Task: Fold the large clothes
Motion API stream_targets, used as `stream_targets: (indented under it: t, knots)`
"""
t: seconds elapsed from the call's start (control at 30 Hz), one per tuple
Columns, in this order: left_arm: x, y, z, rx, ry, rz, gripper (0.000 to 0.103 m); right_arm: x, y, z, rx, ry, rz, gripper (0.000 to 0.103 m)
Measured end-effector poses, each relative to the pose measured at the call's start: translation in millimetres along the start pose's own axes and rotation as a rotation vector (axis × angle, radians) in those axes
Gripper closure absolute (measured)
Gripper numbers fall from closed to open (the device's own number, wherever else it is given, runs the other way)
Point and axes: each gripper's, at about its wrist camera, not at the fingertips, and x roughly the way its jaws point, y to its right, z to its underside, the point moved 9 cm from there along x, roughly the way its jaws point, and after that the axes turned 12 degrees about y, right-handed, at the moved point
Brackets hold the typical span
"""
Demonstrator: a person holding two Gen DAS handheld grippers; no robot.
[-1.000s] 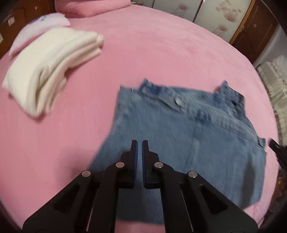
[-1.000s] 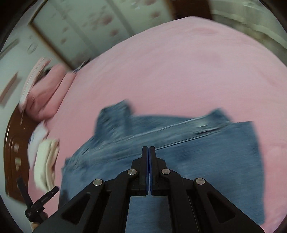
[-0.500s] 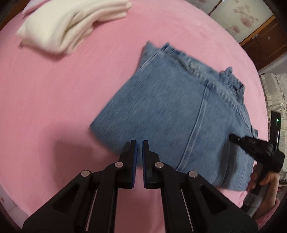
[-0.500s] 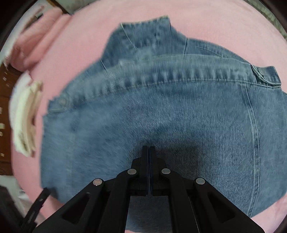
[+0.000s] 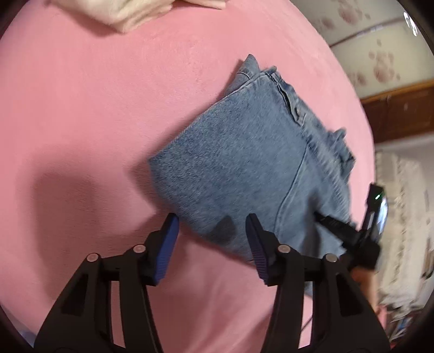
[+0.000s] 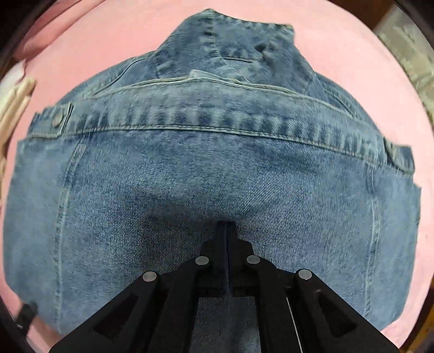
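Note:
A folded blue denim jacket (image 5: pixel 252 163) lies flat on the pink bed (image 5: pixel 95 108). My left gripper (image 5: pixel 213 225) is open, its jaws wide apart around the jacket's near folded edge, holding nothing. My right gripper (image 6: pixel 226 226) is shut, its tips low over or pressing on the middle of the jacket (image 6: pixel 211 168); whether they pinch any cloth is not clear. The right gripper also shows in the left wrist view (image 5: pixel 336 225), over the jacket's right side. The collar (image 6: pixel 230 40) points away from the right gripper.
A folded cream garment (image 5: pixel 135 10) lies at the far edge of the bed, also at the left edge of the right wrist view (image 6: pixel 10 108). Flowered wardrobe doors (image 5: pixel 379 54) and dark wood furniture (image 5: pixel 401 108) stand beyond the bed.
My left gripper has opened and dropped toward the jacket's near edge. My right gripper has stayed shut and come down close over the middle of the jacket.

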Motion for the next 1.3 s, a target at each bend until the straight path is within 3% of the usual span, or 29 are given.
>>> stream_targets:
  t: [0.2,0.53,0.8,0.83,0.93,1.07,1.2,1.3]
  knots:
    - [15,-2,-1,-0.045,0.009,0.028,0.051,2,-21,-1,-0.011,0.005,0.019,0.100]
    - [48,6,-14,-0.161,0.058,0.124,0.049,0,-11,-1,-0.013,0.005,-0.007,0.100]
    - [58,9,-31,-0.272,0.157,0.115,0.049,1,-1,-5,0.039,-0.020,-0.076,0.100]
    - [57,9,-33,-0.278,0.176,0.104,0.054,1,1,-6,0.043,-0.023,-0.082,0.100]
    - [47,10,-38,-0.232,0.257,0.041,0.072,0,5,-8,0.038,-0.025,-0.082,0.100]
    - [24,29,-40,-0.120,0.346,0.048,0.086,0,9,-9,0.038,-0.032,-0.090,0.100]
    - [7,49,-42,-0.010,0.363,0.073,0.088,0,21,-12,0.084,-0.041,-0.123,0.100]
    - [4,53,-45,0.003,0.345,0.079,0.089,1,33,-18,0.125,-0.046,-0.151,0.099]
